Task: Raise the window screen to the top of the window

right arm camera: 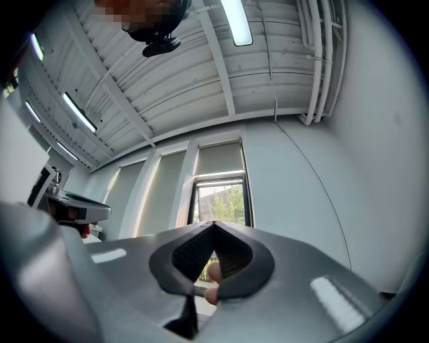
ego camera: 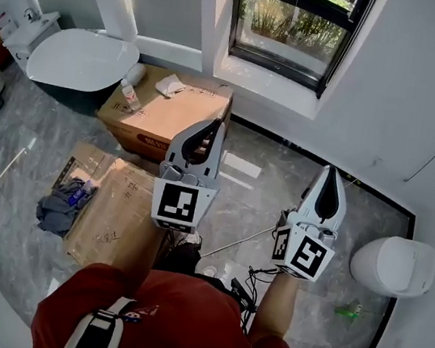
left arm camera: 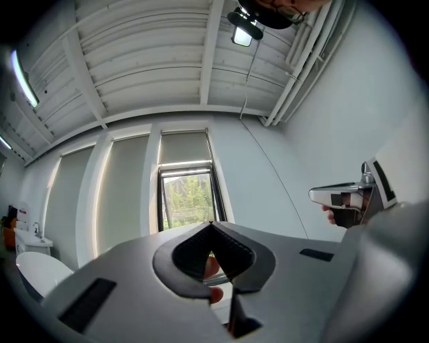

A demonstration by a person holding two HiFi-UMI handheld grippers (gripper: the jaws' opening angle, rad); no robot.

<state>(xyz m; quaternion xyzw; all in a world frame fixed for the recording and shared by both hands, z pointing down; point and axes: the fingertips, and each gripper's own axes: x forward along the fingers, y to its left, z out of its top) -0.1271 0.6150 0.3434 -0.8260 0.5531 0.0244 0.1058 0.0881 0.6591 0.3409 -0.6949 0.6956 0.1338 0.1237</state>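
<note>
Window screen: pale panel covering the upper part of the window in the far wall. Green plants show through the glass below its bottom edge.

Left gripper: jaws together, nothing between them. It points toward the window, well apart from it.

Right gripper: jaws together, empty, held beside the left and aimed the same way.

Cardboard box lies on the floor near the window, with the bathtub just to its left.

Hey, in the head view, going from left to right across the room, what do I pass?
The white bathtub → left hand-held gripper → right hand-held gripper → white rounded fixture by the right wall.
</note>
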